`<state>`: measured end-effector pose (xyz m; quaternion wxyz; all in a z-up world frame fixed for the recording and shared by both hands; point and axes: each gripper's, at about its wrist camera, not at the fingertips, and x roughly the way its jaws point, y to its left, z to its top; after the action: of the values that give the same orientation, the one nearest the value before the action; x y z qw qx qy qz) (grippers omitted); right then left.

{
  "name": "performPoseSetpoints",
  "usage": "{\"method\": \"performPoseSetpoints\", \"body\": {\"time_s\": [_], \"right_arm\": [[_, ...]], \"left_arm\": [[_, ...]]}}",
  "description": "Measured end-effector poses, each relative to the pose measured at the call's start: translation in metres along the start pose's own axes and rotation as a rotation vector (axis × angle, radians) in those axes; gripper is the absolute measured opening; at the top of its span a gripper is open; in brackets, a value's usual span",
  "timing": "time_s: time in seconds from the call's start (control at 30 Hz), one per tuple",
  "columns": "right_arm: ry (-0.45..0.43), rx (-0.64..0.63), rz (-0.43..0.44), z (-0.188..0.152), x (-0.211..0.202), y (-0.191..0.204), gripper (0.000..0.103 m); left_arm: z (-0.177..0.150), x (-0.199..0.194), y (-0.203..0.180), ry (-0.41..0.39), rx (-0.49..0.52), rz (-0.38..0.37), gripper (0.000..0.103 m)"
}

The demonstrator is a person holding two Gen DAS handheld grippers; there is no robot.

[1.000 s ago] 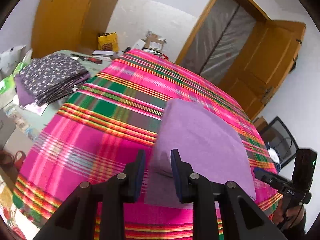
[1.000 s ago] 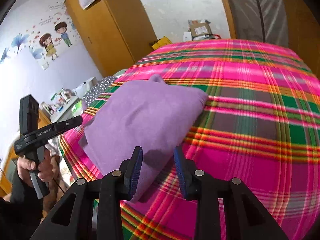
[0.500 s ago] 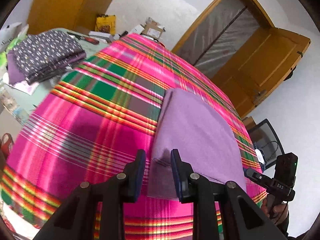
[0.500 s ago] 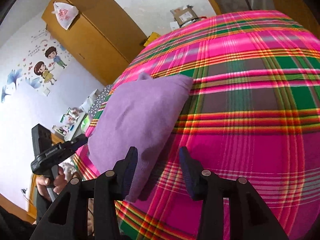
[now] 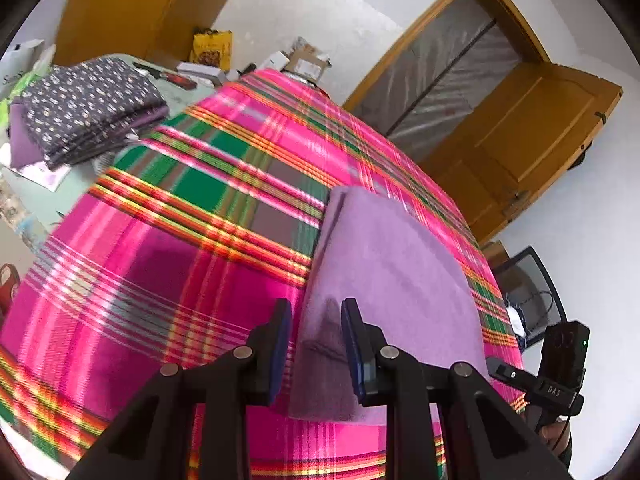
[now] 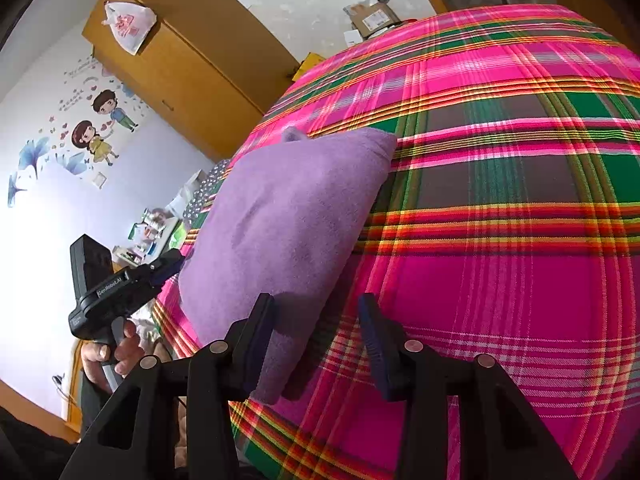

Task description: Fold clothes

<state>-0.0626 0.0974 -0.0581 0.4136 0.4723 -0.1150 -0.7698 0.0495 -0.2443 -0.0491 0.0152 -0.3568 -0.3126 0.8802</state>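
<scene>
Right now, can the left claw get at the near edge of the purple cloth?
Probably yes: the left claw is open with the purple cloth's near edge between its fingers, nothing lying between.

A matt, fuzzy purple cloth [image 5: 392, 280] lies folded on a woven plaid bedspread [image 5: 168, 248] with a faint sheen. The left gripper [image 5: 314, 348] is matt black plastic with metal pins and dark blue pads [image 5: 356, 356]. Beyond it stand a varnished wooden door [image 5: 520, 128] and stacked printed cotton [image 5: 88, 108].
</scene>
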Motion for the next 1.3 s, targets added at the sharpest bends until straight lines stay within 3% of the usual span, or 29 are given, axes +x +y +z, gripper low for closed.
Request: {"method": "performPoseSetpoints", "body": {"time_s": [0.07, 0.1, 0.17, 0.37, 0.8, 1.3], "right_arm": [[-0.001, 0.001, -0.002, 0.0, -0.001, 0.0, 0.045], [-0.002, 0.001, -0.003, 0.0, -0.002, 0.0, 0.045], [-0.003, 0.001, -0.005, -0.001, -0.003, 0.0, 0.045], [-0.01, 0.003, -0.006, 0.001, -0.003, 0.001, 0.045], [0.006, 0.06, 0.039, 0.008, 0.0, -0.008, 0.045], [0.021, 0.021, 0.047, 0.005, 0.004, 0.003, 0.046]], "left_arm": [[-0.002, 0.003, 0.001, 0.013, -0.004, -0.006, 0.024], [-0.003, 0.003, 0.001, 0.014, -0.005, -0.011, 0.016], [-0.005, 0.002, 0.002, 0.017, -0.006, -0.02, 0.009], [-0.013, -0.001, 0.005, 0.025, -0.01, -0.048, 0.008], [-0.008, 0.004, 0.002, 0.042, -0.007, -0.03, 0.025], [-0.001, 0.017, -0.001, 0.068, -0.013, -0.074, 0.034]]}}
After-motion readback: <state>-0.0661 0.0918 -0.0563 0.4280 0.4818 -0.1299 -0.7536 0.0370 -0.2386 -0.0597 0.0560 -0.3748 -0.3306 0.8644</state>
